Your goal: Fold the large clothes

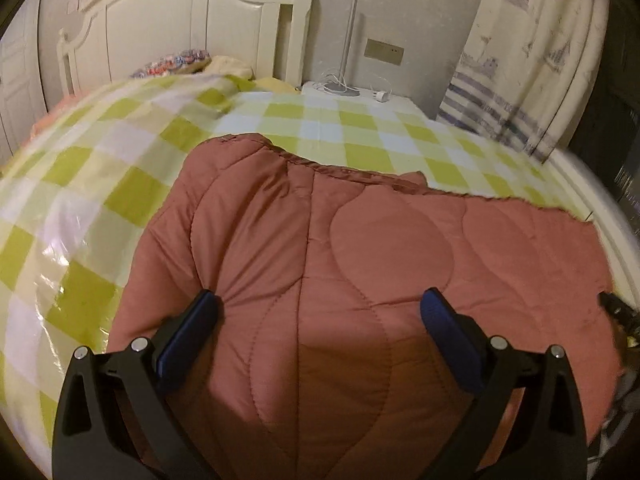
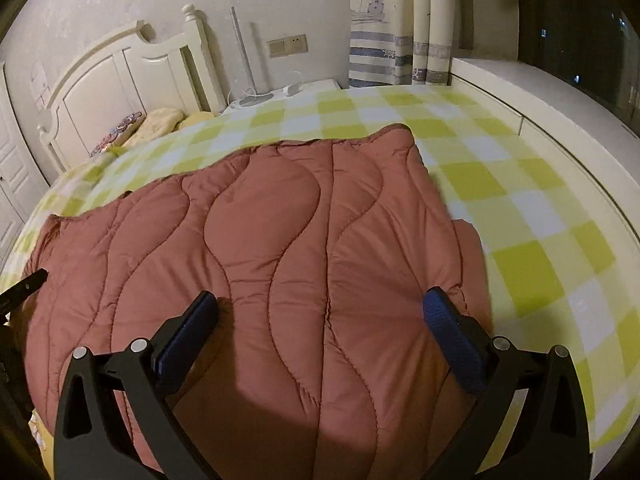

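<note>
Nearest, the left gripper [image 1: 320, 308] and the right gripper [image 2: 320, 308] both hang with fingers spread wide and nothing between them, one over each near end of the single rust-red quilt [image 2: 280, 240]. It lies across the near part of the checked bed sheet [image 2: 520, 208], apparently folded over at least once, since a second layer peeks out at its right edge. My reading is that a fold is finished or about to begin; next, each gripper would need to drop onto a near corner and pinch it. Beyond stand one headboard [image 1: 180, 28] and one lamp [image 1: 346, 44].
</note>
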Available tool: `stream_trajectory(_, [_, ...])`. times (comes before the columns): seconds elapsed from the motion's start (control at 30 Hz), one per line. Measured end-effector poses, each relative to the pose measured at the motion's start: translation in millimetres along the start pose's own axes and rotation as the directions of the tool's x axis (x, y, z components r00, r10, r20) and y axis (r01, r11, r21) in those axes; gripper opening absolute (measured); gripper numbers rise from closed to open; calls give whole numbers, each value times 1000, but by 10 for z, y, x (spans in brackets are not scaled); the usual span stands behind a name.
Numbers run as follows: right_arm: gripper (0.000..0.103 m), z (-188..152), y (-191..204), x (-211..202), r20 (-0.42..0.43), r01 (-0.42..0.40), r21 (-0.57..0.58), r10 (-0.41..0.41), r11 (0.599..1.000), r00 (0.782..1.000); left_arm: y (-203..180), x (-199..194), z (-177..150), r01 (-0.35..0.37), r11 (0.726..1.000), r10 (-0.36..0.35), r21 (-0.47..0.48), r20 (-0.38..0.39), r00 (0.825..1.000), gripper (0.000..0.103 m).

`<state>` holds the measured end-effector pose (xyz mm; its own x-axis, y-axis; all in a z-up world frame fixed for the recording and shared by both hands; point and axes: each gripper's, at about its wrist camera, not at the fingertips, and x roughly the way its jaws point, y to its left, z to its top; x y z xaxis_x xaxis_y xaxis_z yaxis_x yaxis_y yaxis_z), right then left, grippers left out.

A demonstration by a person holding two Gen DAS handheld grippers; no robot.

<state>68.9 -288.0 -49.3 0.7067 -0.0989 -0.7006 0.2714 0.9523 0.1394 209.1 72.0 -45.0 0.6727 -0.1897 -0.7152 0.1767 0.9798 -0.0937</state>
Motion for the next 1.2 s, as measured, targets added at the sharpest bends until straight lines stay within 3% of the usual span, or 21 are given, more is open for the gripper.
stream_trajectory(0.17, [98,9,114,-109,9,57,-26,-57,998,998,-96,-139,-11,-69,997,69,15,19,997,101])
stream_trajectory(0.27, [98,3,254,-342,76,17,-39,-14,999,997,-222,-379,-39,-24,999,22,37,71,997,101])
stream_trajectory(0.4, [98,-3,739,-555,126,-37,-197,63,980,990,-592,-488,-108,-22,990,9,142,92,996,101])
stream_trajectory(0.5, [98,-173,1113,-408,69,-44,-342,71,939,995,-785,-266,-264,-43,979,37,200,36,999,101])
stream_trajectory(0.57, [98,-336,1264,-157,3,-28,-400,31,916,1000,-814,-170,-371,-69,973,57,221,64,996,101])
stream_trajectory(0.63, [99,-400,1222,-93,30,-48,-373,64,927,998,-796,-133,-374,-63,973,53,221,51,997,101])
stream_trajectory(0.7, [98,-353,1158,-102,2,-77,-348,83,934,997,-768,-138,-358,-49,975,42,216,36,998,101])
stream_trajectory(0.87, [98,-177,805,-304,63,-8,-281,26,960,998,-523,-344,-312,-13,991,3,137,70,998,101])
stream_trajectory(0.97, [98,-104,398,-262,68,43,-173,-32,984,997,-220,-398,-281,-54,997,49,52,96,994,101])
stream_trajectory(1.03, [98,-135,136,-137,28,56,-121,-53,991,998,0,-277,-295,-59,998,59,3,57,997,101])
stream_trajectory(1.1, [98,-181,38,-108,22,14,-97,-12,995,1000,24,-233,-320,-60,998,58,19,59,997,101])
stream_trajectory(1.2, [98,-168,120,-103,15,59,-127,-58,990,998,-104,-193,-335,-133,988,129,77,56,990,101])
